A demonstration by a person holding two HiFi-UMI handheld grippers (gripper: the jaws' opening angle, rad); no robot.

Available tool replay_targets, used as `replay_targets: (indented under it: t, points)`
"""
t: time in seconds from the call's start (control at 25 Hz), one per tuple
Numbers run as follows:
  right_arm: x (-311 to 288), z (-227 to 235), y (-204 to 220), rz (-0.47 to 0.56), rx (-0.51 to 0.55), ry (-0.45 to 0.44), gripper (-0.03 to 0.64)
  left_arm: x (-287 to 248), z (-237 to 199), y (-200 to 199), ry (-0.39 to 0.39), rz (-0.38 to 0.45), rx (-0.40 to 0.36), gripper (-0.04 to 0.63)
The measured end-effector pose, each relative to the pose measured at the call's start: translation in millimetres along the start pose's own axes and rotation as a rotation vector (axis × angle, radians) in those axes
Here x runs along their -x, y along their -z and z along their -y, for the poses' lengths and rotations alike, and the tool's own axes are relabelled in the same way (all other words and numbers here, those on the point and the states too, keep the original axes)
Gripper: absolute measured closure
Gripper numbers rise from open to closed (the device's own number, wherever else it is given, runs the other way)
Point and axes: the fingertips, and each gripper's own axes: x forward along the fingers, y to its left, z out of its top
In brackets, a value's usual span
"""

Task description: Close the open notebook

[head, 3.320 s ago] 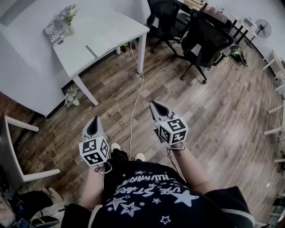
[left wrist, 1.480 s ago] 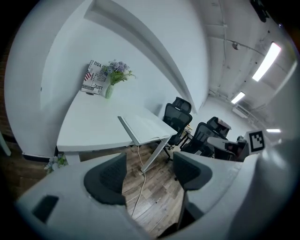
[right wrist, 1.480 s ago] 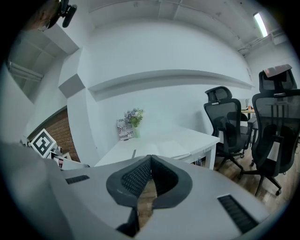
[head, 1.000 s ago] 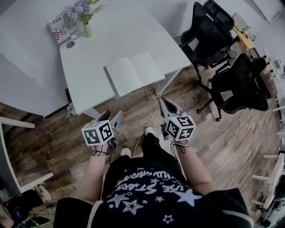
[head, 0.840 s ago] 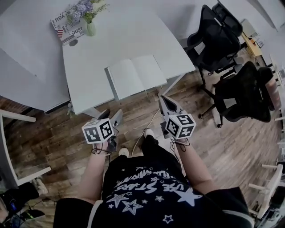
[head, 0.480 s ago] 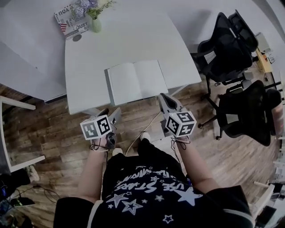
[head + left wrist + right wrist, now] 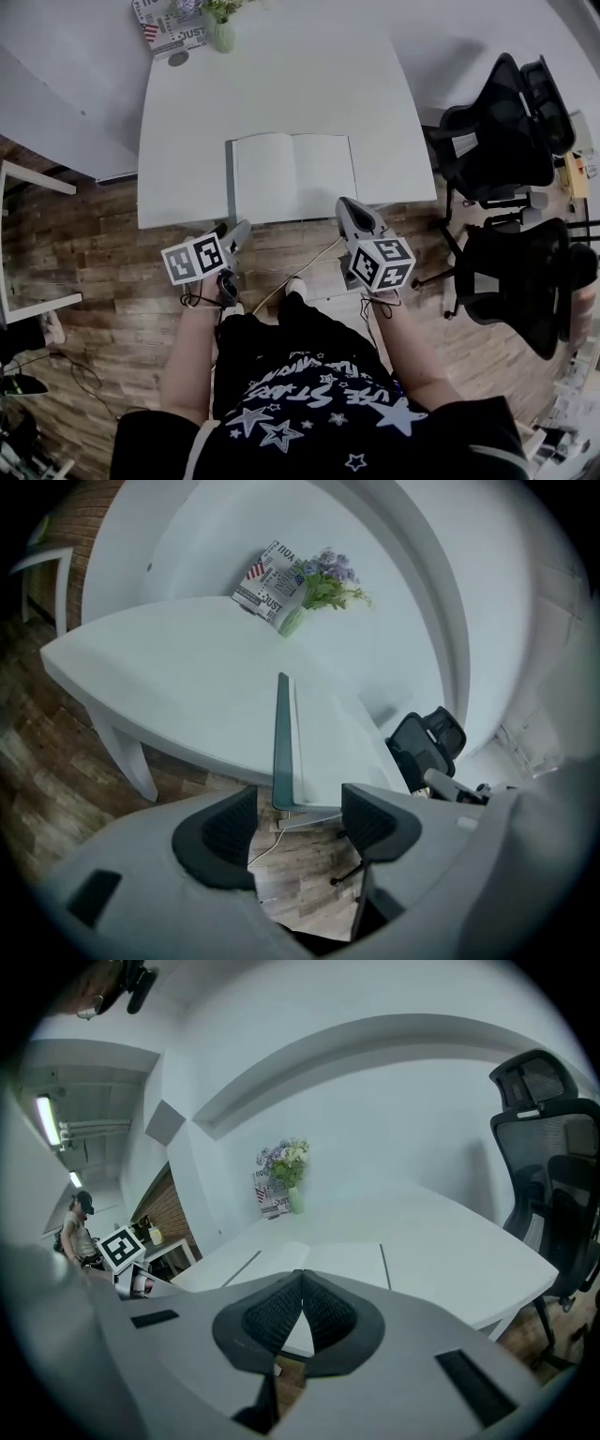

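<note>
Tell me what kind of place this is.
Probably an office or study room: a white table with an open notebook lying on it, black swivel office chairs beside it, and a vase of flowers near the table's far edge.

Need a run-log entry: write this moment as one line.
notebook: open, on table | left tool: open, empty | right tool: shut, empty | closing: not begun

A white rectangular bench stands on a brown wood-plank floor. An open white-paged notebook lies flat near the bench's front edge. At the far left corner, well apart from it, stand a pale green vase of flowers and a printed lettered sign, just beside each other
</note>
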Motion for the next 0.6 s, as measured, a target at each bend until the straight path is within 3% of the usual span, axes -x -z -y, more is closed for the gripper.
replay_targets:
  t: [0.28, 0.36, 0.6]
  points:
    - [-8.0, 8.8, 6.8, -0.031, 0.003, -0.027, 0.614, -15.1, 0.9, 12.4, 0.049, -0.022, 0.089, 0.316]
    - [-7.6, 11.2, 8.4, -0.036, 0.005, -0.032, 0.614, -15.5, 0.7, 13.3, 0.040, -0.005, 0.096, 0.396]
    - [-4.2, 17.0, 11.7, -0.043, 0.013, -0.048, 0.614, -11.0, 3.8, 6.6, 0.013, 0.061, 0.102, 0.499]
